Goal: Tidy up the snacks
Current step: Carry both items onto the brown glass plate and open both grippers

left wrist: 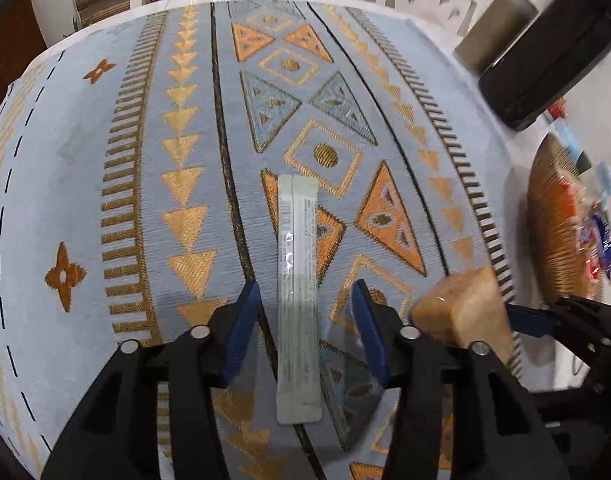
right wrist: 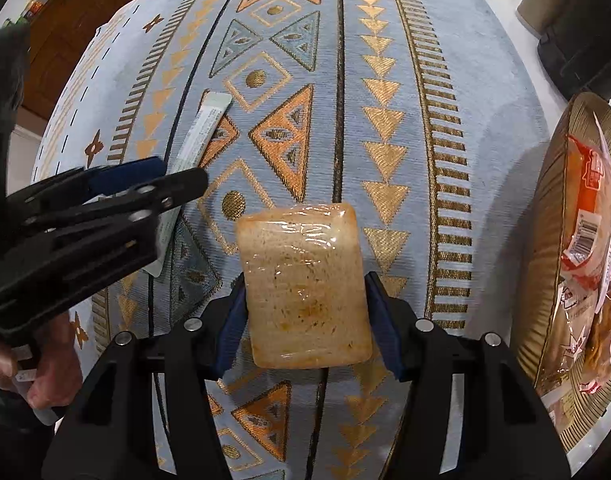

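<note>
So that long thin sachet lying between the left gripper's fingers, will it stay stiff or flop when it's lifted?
The sachet looks like a flat, narrow foil stick, so it probably weighs little and may bend if pinched near one end. Its glossy film shows glare, so it could slide between the pads. It lies flat on the patterned cloth, so the open left gripper may struggle to get under it.

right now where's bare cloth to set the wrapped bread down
Free: the triangle bands of the tablecloth ahead of the wrapped bread, up to the far edge. Crowded: the basket of snack packs on the right; the stick packet and left gripper on the left.
</note>
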`<state>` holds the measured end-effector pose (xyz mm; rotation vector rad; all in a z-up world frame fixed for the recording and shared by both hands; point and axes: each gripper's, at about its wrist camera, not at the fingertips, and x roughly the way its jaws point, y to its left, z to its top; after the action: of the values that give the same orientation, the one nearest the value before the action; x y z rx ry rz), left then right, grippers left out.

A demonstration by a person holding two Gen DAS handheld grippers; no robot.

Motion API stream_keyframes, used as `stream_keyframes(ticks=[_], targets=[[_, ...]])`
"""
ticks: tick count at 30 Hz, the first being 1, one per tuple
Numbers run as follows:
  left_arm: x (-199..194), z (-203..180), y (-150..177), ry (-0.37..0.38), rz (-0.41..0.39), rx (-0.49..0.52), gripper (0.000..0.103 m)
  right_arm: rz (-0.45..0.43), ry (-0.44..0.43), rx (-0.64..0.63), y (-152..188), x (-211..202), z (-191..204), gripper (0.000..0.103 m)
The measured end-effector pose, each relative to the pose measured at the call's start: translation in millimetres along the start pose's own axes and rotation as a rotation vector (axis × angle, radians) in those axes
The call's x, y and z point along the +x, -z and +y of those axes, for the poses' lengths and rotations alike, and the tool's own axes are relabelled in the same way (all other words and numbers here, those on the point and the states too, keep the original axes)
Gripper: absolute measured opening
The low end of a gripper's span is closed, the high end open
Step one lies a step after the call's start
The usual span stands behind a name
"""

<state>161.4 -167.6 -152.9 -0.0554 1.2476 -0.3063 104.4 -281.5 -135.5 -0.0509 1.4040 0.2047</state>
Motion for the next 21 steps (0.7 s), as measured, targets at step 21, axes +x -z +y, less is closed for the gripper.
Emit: stream_keyframes(ticks=[21], targets=[[-39.8,7.6,15.3,0.043,-0.095,-0.116,0.016,-0.043,-0.16,0.095,31.8,-34.5,-21.7,0.057]])
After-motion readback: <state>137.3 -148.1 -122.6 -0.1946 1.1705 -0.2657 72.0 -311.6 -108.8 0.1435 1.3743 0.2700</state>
